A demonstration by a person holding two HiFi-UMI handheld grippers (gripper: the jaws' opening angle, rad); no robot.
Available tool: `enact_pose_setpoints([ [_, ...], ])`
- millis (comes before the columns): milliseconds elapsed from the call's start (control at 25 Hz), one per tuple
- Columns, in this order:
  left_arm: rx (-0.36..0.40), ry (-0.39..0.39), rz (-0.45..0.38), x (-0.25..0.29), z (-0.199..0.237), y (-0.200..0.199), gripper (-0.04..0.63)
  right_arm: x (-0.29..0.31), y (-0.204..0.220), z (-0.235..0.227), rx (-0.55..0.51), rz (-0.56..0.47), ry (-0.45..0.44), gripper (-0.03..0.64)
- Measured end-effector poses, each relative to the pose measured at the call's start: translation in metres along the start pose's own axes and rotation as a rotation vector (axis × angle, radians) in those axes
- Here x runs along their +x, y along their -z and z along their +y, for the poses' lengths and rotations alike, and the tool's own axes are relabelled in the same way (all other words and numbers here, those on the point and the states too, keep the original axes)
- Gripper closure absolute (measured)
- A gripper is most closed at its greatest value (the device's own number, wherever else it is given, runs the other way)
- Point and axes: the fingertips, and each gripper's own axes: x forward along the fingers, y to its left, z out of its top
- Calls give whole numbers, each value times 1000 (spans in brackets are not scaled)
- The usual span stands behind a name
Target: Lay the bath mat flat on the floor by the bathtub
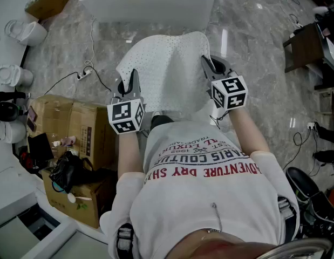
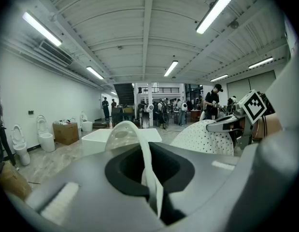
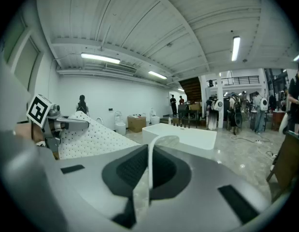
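Both jaws are pinched shut on side edges of the white perforated rubber bath mat (image 1: 168,72): left gripper (image 1: 132,82), right gripper (image 1: 209,65). The mat is held up near the white rectangular bathtub (image 1: 149,0). Likely next: lower it flat onto the grey marble floor (image 1: 253,53).

Open grey marble floor (image 1: 253,42) runs ahead of me to the white rectangular bathtub (image 1: 148,1); brown cardboard boxes (image 1: 75,125) crowd my left, a white floor cable (image 1: 84,74) beside them.
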Motion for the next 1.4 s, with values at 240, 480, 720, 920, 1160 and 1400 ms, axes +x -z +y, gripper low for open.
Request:
enact_pose_setpoints([
  [240,-13,-2,2,6,6,-5,577,9,0,2,-10,4,-9,600],
  [480,-19,1,17,14,9,-7,577,18,2,0,45,-7,-31,600],
  [720,-25,10,56,26,25,8,577,44,14,-1,101,31,-45,600],
  [920,-72,10,94,50,68,28,577,91,21,10,91,100,-57,600],
  [1160,-64,81,135,114,144,40,577,192,18,20,124,176,-29,600],
  [1400,-71,176,156,182,257,32,577,312,-7,36,141,243,30,600],
])
